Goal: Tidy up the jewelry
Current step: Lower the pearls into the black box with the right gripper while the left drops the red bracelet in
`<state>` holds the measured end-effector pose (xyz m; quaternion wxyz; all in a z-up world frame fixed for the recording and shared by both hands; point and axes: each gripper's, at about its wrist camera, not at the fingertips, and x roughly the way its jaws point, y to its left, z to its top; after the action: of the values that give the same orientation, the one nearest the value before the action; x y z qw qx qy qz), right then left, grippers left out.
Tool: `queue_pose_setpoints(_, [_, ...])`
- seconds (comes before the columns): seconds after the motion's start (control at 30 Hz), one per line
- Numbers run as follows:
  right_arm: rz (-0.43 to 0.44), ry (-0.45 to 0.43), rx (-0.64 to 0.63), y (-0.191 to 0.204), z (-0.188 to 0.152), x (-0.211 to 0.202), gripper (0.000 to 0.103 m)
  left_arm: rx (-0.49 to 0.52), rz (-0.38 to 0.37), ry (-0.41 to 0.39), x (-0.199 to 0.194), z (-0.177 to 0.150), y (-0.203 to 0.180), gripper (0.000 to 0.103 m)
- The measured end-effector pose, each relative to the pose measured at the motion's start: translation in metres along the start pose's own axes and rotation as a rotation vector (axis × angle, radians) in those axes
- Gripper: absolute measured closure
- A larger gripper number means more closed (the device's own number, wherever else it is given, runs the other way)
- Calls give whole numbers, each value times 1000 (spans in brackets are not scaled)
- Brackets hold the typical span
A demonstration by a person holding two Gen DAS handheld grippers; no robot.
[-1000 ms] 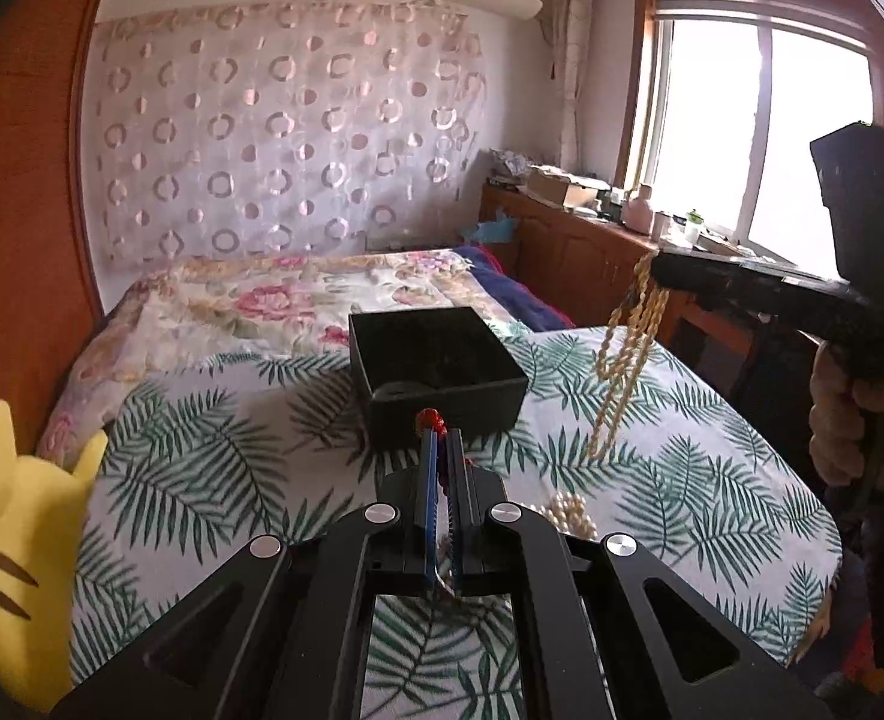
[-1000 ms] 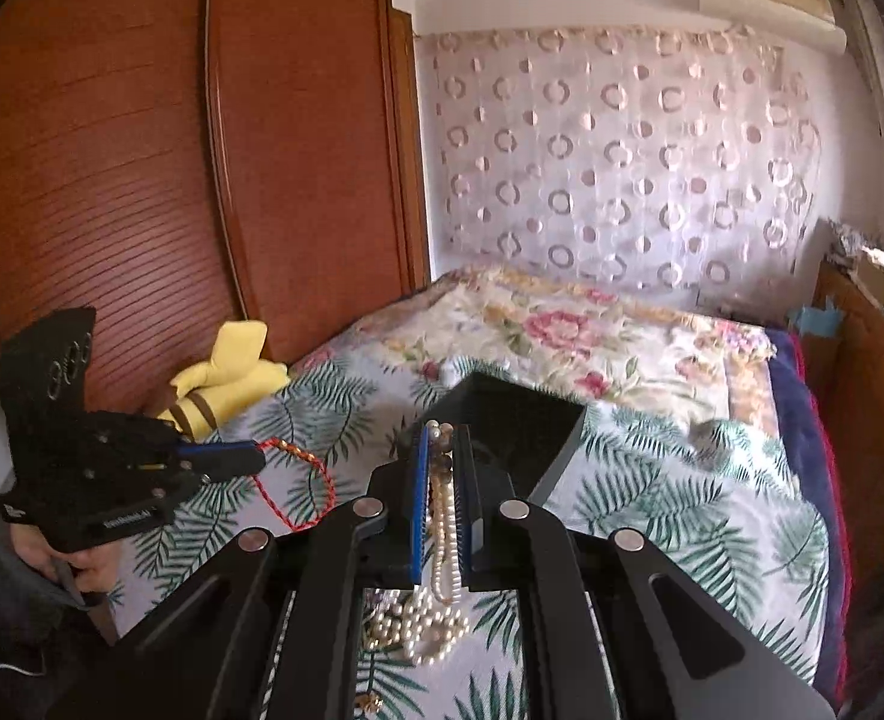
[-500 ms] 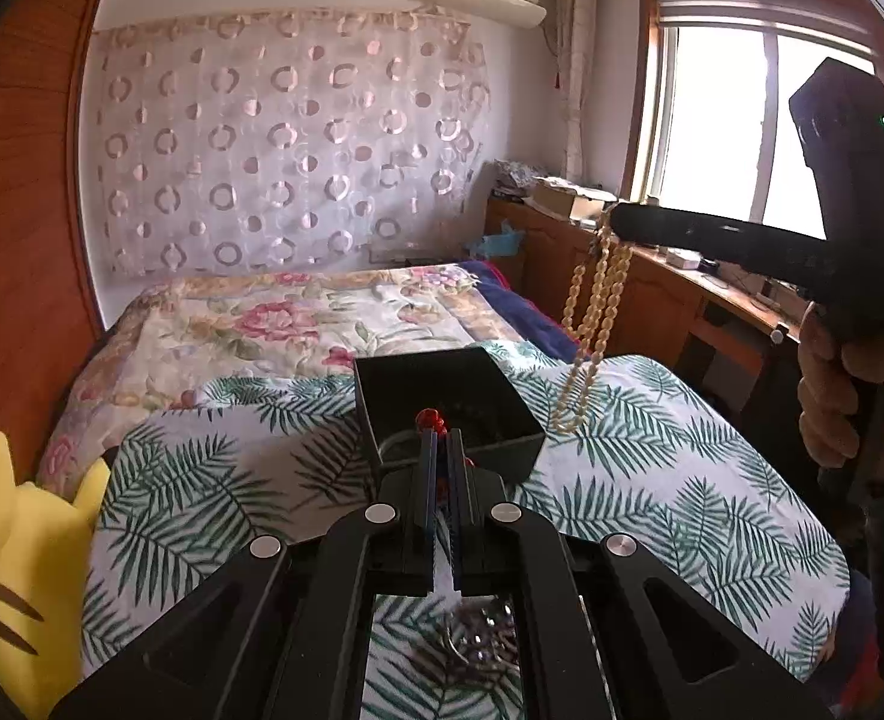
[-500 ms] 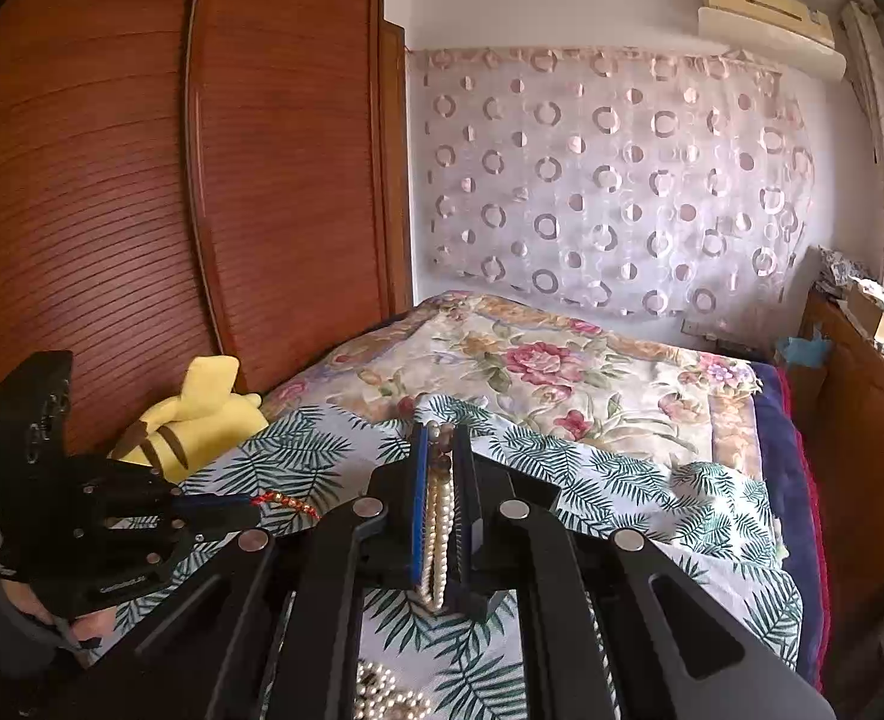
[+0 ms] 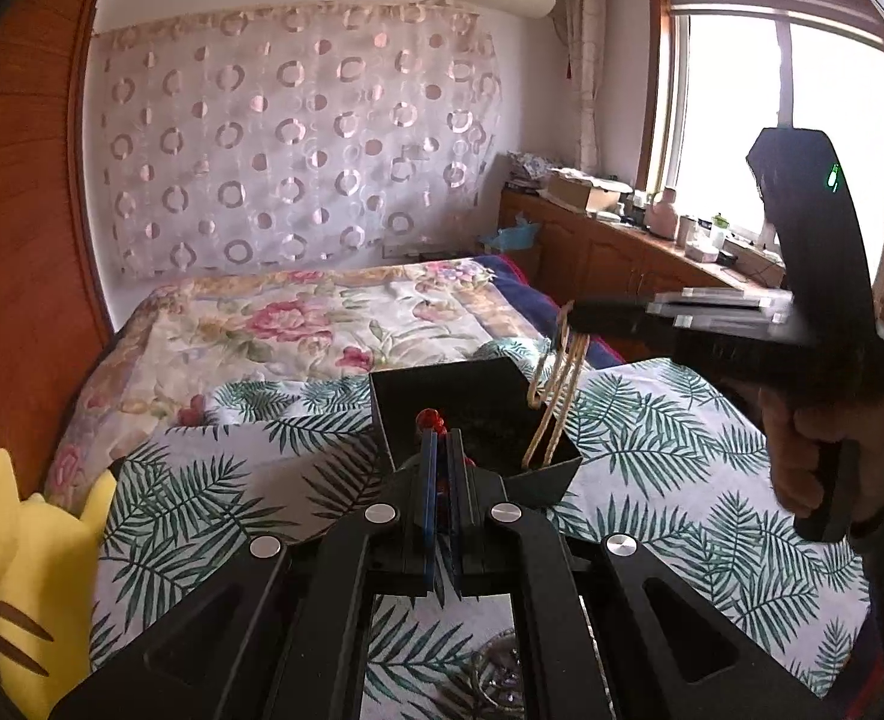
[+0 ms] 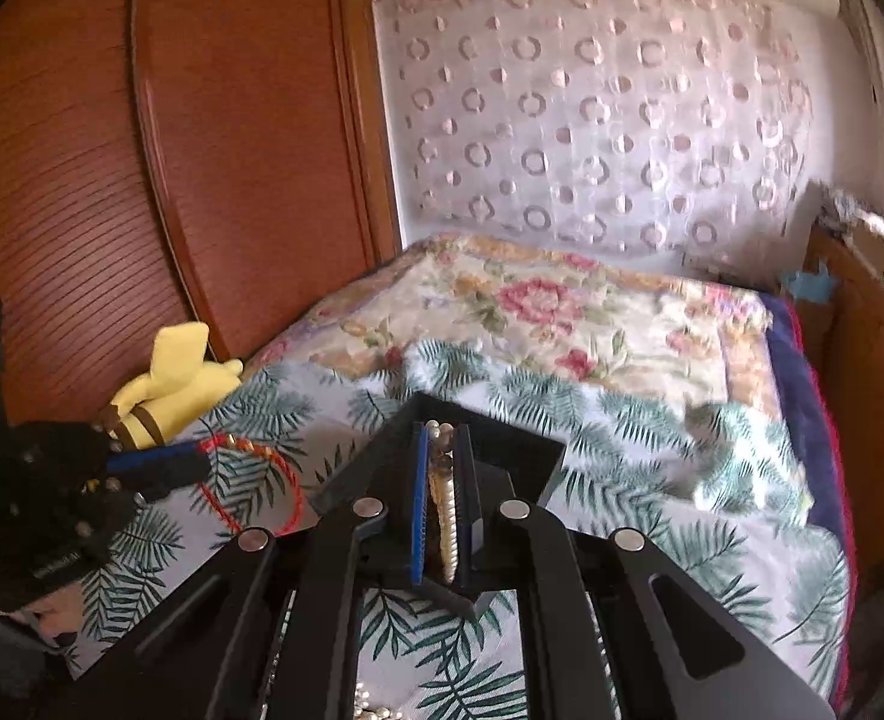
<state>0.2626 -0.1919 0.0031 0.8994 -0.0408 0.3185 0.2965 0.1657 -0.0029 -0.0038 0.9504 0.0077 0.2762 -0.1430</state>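
The right tongs [image 6: 442, 462] pinch a pearl necklace [image 5: 556, 396] whose strands hang into the black box [image 5: 490, 420] on the bed [image 5: 682, 450]. The left tongs [image 5: 440, 444] clamp a red beaded bracelet [image 6: 250, 480] just beside that box

Wall: sheer pink circle-patterned curtain [image 5: 298, 156]
Left: red-brown slatted wooden wardrobe [image 6: 142, 180]
Bed: floral quilt [image 5: 298, 324]
Right: bright daylit window [image 5: 778, 150], low wooden cabinet [image 5: 610, 252]

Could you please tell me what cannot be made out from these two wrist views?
- Left wrist view: black box floor, too dark to tell its contents.
- Left wrist view: silvery item on the cloth, cut off by the gripper frame and bottom edge.
- Right wrist view: pearl necklace lower end, hidden behind the gripper.
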Motion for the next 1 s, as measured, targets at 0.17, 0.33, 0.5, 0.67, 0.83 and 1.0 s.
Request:
queue_pose_setpoints(0.17, [-8,48,21,-5,-14,19,93,9,5,19,16,7,1,101])
queue_pose_setpoints(0.33, [-5,45,24,-5,-18,14,79,27,9,26,34,19,-4,101])
queue_pose_setpoints(0.5, [-16,29,21,-10,-21,-1,74,38,18,37,51,27,-9,101])
queue_pose_setpoints(0.67, [-16,25,18,-13,-32,-11,74,36,26,58,67,28,-11,101])
queue_pose_setpoints(0.83, [-13,35,4,-8,-46,-14,74,41,45,87,79,22,-13,87])
queue_pose_setpoints(1.0, [-1,36,-7,1,-61,-22,74,37,39,83,75,16,-12,68])
